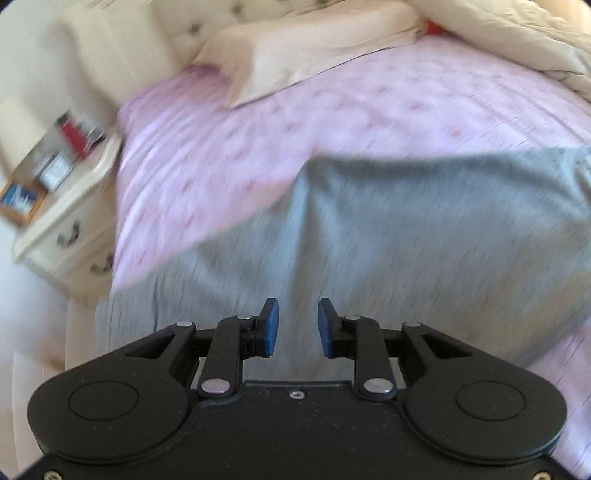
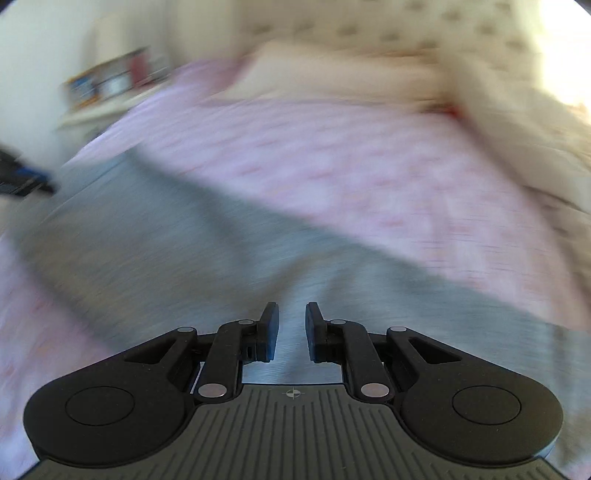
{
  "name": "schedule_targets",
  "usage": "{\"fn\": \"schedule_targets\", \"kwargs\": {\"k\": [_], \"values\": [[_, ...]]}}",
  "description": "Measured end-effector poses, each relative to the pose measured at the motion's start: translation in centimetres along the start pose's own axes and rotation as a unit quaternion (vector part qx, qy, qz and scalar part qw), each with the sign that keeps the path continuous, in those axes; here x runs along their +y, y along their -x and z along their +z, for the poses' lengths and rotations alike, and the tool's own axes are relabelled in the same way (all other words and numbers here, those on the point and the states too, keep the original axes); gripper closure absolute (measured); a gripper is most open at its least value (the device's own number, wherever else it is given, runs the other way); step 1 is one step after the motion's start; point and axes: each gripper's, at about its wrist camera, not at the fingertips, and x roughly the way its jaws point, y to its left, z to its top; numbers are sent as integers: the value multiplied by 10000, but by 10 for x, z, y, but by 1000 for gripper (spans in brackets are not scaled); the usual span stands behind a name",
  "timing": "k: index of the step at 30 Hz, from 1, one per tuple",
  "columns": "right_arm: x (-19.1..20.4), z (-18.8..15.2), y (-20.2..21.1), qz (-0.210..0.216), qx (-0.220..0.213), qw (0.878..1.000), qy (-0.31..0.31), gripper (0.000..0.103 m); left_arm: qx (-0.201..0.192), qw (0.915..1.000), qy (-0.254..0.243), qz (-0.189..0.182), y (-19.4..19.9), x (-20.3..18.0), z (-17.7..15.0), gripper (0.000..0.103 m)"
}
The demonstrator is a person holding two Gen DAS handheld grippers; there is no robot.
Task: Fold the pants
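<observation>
Grey pants lie spread flat on a pink patterned bedsheet. My left gripper hovers over their near part, jaws open, nothing between the blue pads. In the right wrist view the pants run as a grey band across the sheet. My right gripper is over them, jaws open and empty. The left gripper shows at the left edge of that view. Both views are motion-blurred.
A cream pillow and a beige duvet lie at the head of the bed by a tufted headboard. A white nightstand with a framed picture and small items stands left of the bed.
</observation>
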Motion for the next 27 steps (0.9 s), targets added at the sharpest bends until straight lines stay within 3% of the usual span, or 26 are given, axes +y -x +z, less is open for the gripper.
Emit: {"fn": "schedule_targets", "kwargs": {"k": [5,9,14,18,20,22,25,27], "values": [[-56,-1,0,-842,-173,9919,-932,88,-24,9985,292,-469,-16,-2,52,67],[-66,-13,-11,-1033,12,9899,-970,88,54,9961,623,-618,-35,-7,81,67],[-66,-35,-20,-1211,190,9882,-918,87,210,9960,380,-775,-64,-32,93,67],[-71,-41,-12,-1268,123,9876,-921,87,606,9955,441,-576,-107,-49,97,64],[-77,-43,-9,-1277,116,9871,-956,87,477,9939,856,-506,-114,-42,98,59],[-83,-46,-4,-1391,123,9851,-1006,87,507,9922,1047,-456,-112,-40,101,61],[-97,-58,5,-1656,114,9795,-1145,87,100,9953,924,-258,-85,-51,100,62],[-104,-66,12,-1912,108,9753,-1102,87,-88,9963,718,-465,-66,-66,98,63]]}}
